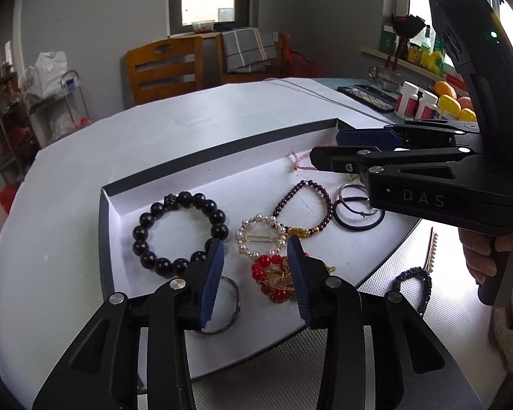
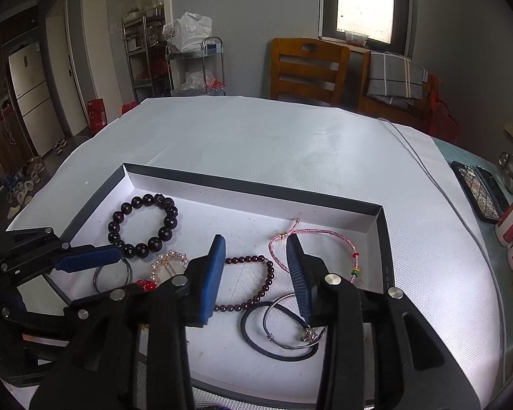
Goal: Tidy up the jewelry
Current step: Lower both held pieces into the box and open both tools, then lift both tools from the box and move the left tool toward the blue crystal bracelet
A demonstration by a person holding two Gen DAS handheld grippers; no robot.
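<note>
A shallow grey-rimmed tray (image 1: 222, 150) (image 2: 256, 186) with a white floor holds jewelry: a black bead bracelet (image 1: 147, 229) (image 2: 169, 220), a pearl ring clip (image 1: 246, 235) (image 2: 169, 259), a red-and-gold bead piece (image 1: 266, 273), a dark red bead bracelet (image 1: 290, 205) (image 2: 266, 273), a pink cord bracelet (image 2: 325, 234), a black hair tie with silver rings (image 1: 355, 212) (image 2: 277, 335). My left gripper (image 1: 254, 256) (image 2: 95, 270) is open and empty over the red piece. My right gripper (image 2: 256, 249) (image 1: 325, 150) is open and empty above the dark red bracelet.
A dark beaded bracelet (image 1: 417, 283) lies outside the tray at the right on the white table cover (image 2: 273, 136). Pill bottles (image 1: 415, 100), fruit and a phone (image 2: 475, 188) stand at the table's right edge. Wooden chairs (image 2: 307, 68) stand behind the table.
</note>
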